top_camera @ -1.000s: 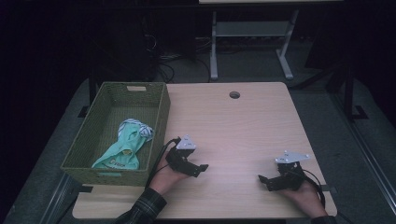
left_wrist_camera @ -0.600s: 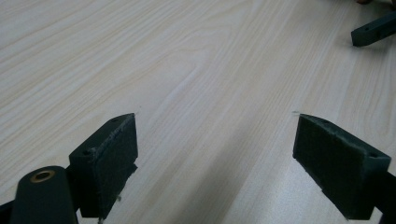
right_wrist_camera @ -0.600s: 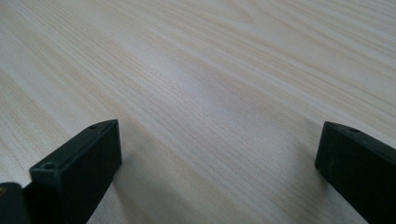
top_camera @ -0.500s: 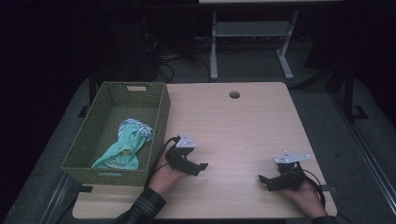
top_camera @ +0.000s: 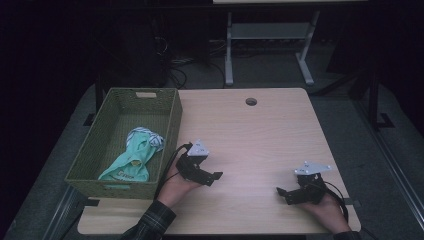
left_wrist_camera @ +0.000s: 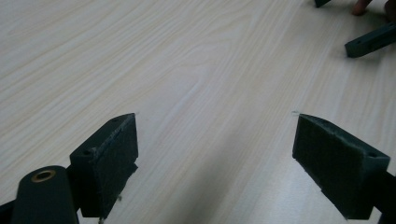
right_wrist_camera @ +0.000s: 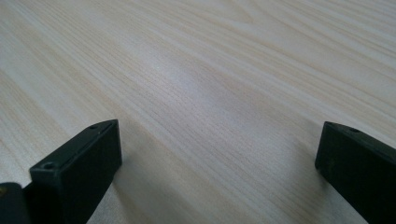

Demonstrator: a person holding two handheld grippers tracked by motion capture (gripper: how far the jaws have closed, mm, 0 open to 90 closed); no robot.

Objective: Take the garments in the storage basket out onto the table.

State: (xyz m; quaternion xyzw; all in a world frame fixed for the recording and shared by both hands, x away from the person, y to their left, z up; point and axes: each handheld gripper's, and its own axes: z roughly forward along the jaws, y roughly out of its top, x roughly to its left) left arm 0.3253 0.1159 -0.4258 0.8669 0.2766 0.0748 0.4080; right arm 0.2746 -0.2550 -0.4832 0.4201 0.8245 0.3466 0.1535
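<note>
Dark room, pale wood counter (top_camera: 260, 135): we rest, nothing in hand.
Our left gripper (top_camera: 216, 176) and right gripper (top_camera: 280, 191) gape empty near the front edge; cloth (top_camera: 134, 156) already lies in the basket (top_camera: 172, 125) along the left edge.

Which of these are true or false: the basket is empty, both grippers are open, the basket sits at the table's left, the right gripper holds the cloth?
1. The basket is empty. False: a green cloth lies in it.
2. Both grippers are open. True: the left gripper and the right gripper have their jaws wide apart over the bare table.
3. The basket sits at the table's left. True.
4. The right gripper holds the cloth. False: nothing is between its jaws.
</note>
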